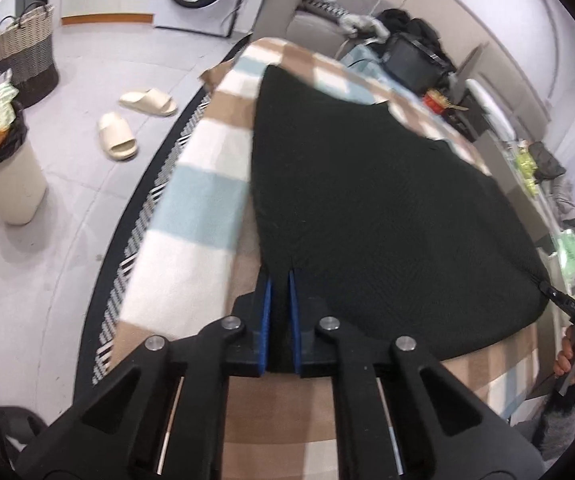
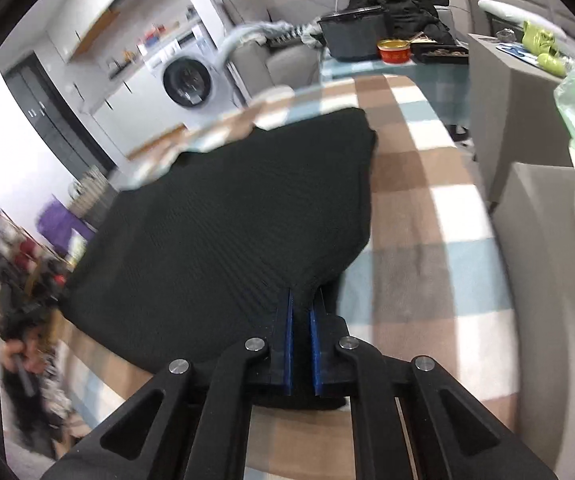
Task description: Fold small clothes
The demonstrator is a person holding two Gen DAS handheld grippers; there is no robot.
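A black knitted garment (image 1: 367,200) lies spread on a table covered with a checked brown, white and light-blue cloth (image 1: 203,200). My left gripper (image 1: 280,276) is shut on the garment's near left corner. My right gripper (image 2: 303,298) is shut on the near right corner of the garment (image 2: 227,232), which is lifted slightly off the checked cloth (image 2: 427,208). The right gripper also shows at the right edge of the left wrist view (image 1: 567,304), pinching the garment's edge.
On the floor at the left are a pair of beige slippers (image 1: 127,120), a bin with a black liner (image 1: 3,172) and a woven basket (image 1: 27,48). A washing machine (image 2: 185,80) stands behind. Black containers and a red tin (image 2: 395,50) sit past the table's far end.
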